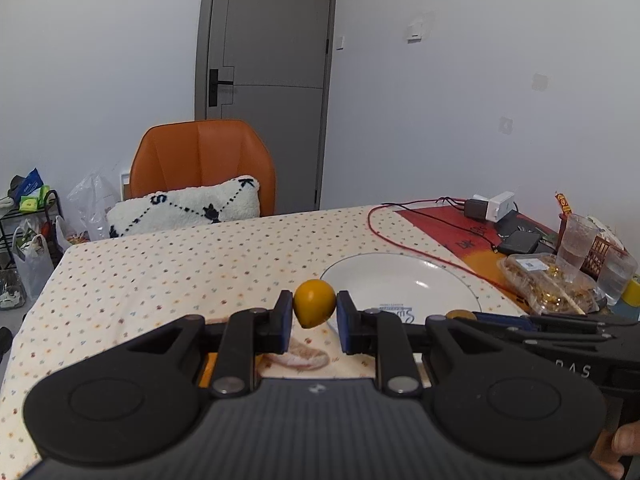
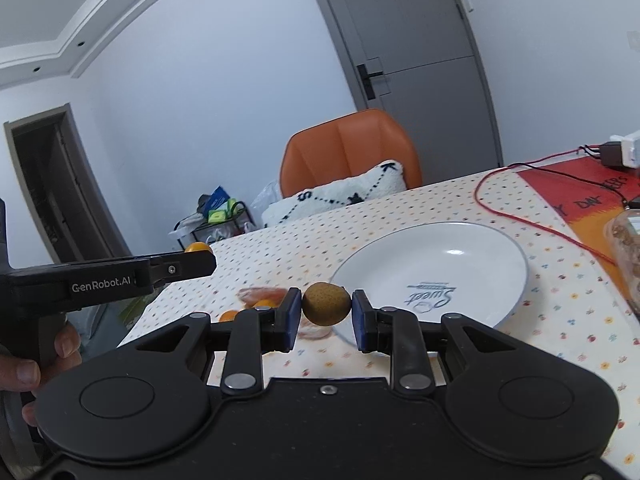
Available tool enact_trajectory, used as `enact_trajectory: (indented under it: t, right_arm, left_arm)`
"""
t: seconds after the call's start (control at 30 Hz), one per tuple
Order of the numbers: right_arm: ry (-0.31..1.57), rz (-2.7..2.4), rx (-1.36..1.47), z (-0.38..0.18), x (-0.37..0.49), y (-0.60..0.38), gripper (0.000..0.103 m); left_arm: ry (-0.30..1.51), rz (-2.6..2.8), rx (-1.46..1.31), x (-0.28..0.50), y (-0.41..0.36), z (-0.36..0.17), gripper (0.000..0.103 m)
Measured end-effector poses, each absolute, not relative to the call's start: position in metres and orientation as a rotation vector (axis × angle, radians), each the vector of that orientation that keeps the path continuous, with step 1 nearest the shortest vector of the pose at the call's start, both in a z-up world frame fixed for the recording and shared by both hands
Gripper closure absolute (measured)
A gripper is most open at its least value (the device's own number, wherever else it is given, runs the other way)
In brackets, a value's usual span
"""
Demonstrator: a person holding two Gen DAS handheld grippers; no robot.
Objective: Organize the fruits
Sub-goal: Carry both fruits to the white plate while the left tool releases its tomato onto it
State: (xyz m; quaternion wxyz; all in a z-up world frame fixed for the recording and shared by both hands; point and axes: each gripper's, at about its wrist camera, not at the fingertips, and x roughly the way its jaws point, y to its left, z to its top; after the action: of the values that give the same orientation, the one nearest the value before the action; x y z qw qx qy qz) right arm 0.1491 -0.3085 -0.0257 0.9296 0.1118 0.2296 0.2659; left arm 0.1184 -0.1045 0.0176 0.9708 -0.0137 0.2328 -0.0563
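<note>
We hold the left gripper (image 1: 314, 314) above the table (image 1: 160, 264), its fingers (image 1: 284, 320) closed on a small yellow-orange fruit (image 1: 315, 303) pinched between the blue pads, clear of the dotted tablecloth. Just beyond and to the right lies the white plate (image 1: 400, 284), with nothing in it. Our right gripper (image 2: 326, 312) has its fingers (image 2: 291, 316) clamped on a brownish, speckled fruit (image 2: 326, 304), held near the plate's (image 2: 440, 264) near-left rim. From the right wrist view we see the left gripper (image 2: 200, 262) off to the left at about the same height. Below our right fingers, a few more orange fruits (image 2: 264, 304) lie on the table in what looks like a clear bag, though that part is blurred. A red cable (image 1: 400, 240) curves past the plate's far side.
</note>
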Motion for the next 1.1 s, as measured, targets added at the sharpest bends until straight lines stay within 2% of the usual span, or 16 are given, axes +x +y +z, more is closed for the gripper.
enact_trajectory:
  t: [0.37,1.1]
  right_arm:
    - [0.485,0.47,0.238,-0.034,0.175,-0.331,0.078]
    - [0.602,0.408,0.241,-0.071,0.219,-0.342,0.077]
  left_arm:
    - [0.509,-0.167,-0.035,0.16,-0.129,0.002,0.082]
    - [0.695,-0.213,-0.046,0.225,-0.152,-0.055,0.082]
